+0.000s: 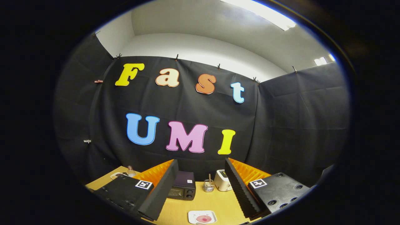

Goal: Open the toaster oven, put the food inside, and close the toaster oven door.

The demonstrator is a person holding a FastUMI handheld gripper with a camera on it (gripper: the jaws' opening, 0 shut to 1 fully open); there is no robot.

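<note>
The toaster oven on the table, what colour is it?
Black, in the gripper view: the toaster oven stands beyond the open gripper.

We are looking forward from the gripper [200, 190], held well back from the toaster oven [182, 189] and tilted upward, its open fingers framing the wooden table [218, 203] before that oven.

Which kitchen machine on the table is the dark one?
The toaster oven, beyond the open gripper and partly behind its left finger. It is black with a purplish top; the toaster to its right is white.
</note>
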